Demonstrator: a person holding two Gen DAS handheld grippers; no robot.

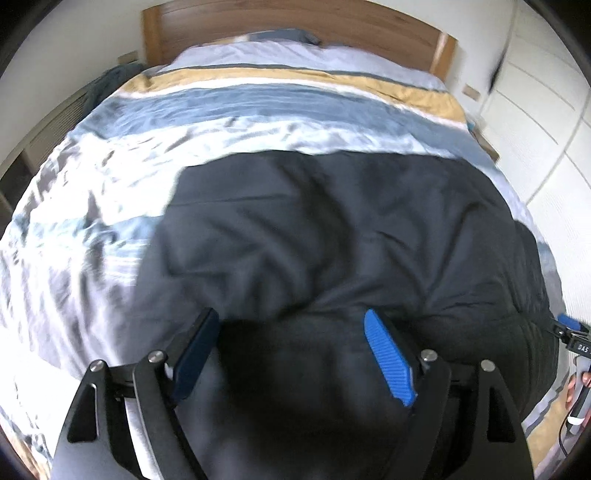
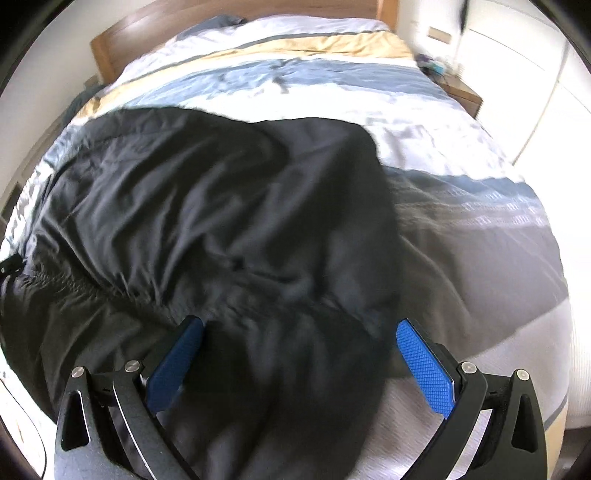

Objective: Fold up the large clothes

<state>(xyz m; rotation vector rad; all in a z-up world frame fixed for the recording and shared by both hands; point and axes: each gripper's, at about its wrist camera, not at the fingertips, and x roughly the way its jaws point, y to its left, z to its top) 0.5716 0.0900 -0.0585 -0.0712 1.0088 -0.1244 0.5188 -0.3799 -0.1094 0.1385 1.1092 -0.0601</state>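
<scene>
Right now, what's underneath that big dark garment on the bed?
The dark garment lies on a striped duvet of blue, white and yellow bands, which shows all around it. Whatever is directly beneath the garment is covered, so nothing more can be told.

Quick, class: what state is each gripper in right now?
Left gripper: open, nothing held, above the dark garment.
Right gripper: open, nothing held, above the same garment.

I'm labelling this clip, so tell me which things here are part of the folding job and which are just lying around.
Job:
dark garment
left gripper, open
right gripper, open

Lying about:
striped duvet
wooden headboard
bedside table
wardrobe doors
</scene>
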